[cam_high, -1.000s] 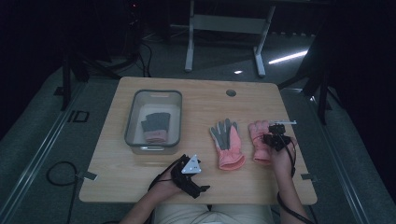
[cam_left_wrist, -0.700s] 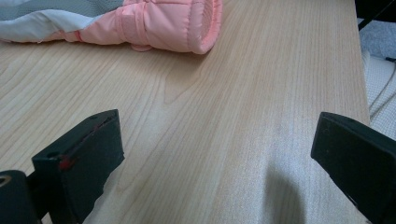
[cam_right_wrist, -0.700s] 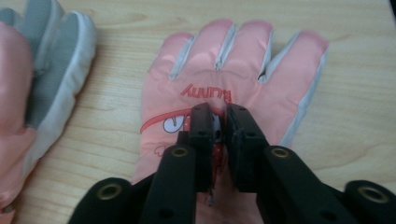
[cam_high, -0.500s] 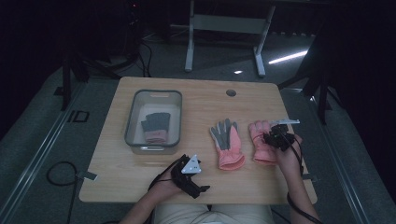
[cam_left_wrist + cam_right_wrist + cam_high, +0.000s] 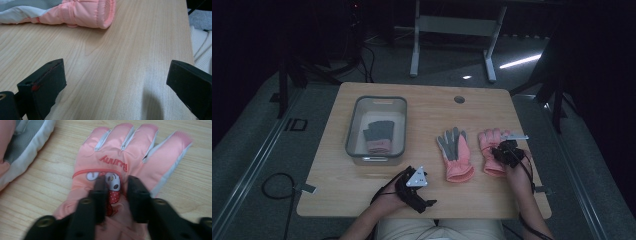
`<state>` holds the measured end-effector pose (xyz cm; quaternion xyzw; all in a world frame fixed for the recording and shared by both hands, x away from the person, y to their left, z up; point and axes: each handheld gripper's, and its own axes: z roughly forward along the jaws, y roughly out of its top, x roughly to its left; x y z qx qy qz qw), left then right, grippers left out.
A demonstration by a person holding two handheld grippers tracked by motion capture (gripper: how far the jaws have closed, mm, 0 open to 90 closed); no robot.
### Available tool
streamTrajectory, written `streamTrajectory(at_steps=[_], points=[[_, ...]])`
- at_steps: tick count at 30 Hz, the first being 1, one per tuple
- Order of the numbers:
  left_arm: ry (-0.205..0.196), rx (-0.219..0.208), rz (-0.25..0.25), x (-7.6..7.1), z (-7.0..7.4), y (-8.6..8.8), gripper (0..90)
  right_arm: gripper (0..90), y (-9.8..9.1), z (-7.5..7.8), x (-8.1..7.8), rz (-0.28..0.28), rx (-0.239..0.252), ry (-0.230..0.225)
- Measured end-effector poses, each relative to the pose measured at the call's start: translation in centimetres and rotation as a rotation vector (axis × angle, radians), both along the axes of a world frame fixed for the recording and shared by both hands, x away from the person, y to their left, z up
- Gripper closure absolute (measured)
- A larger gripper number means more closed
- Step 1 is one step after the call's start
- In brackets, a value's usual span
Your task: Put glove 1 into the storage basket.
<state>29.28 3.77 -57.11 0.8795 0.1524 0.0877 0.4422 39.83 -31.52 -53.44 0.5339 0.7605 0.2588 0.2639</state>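
High view: wooden table, grey bin at left with a folded glove inside. Two pink gloves side by side at right of centre: one palm-up showing grey, the other pink-backed under the right gripper. Jaw gap too small to read from up here. Left gripper parked near the front edge, well apart from both gloves.

Left gripper view: black jaws spread wide over bare wood, nothing between them. Cuff of the palm-up glove lying ahead at top, untouched.

Right gripper view: down on the pink-backed glove, fingers pointing away, red stitched lettering and a cartoon patch plain to see. Jaws narrowed, just been closing, pinching a fold of fabric at the patch. Edge of the grey-palmed glove at upper left.
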Motion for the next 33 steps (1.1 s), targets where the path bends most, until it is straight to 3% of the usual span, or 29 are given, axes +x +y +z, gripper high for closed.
streamTrajectory(at_steps=[7,15,19,28,33], points=[[0.006,-0.005,0.004,0.1,0.0,0.1,2.0,84.9,-0.1,0.7,0.1,-0.043,0.057,0.005],[0.008,-0.013,0.005,0.1,0.0,0.1,2.0,85.8,0.0,3.6,-0.4,-0.036,0.081,-0.037],[0.014,-0.011,0.005,0.2,0.0,0.1,2.0,86.1,0.6,6.1,-0.8,-0.027,0.088,-0.078],[0.012,-0.017,0.007,0.2,0.0,0.3,2.0,86.1,3.5,10.3,-1.8,0.039,0.130,-0.133],[0.008,-0.015,0.007,0.1,0.0,0.2,2.5,86.1,6.2,12.0,-2.7,0.110,0.151,-0.152]])
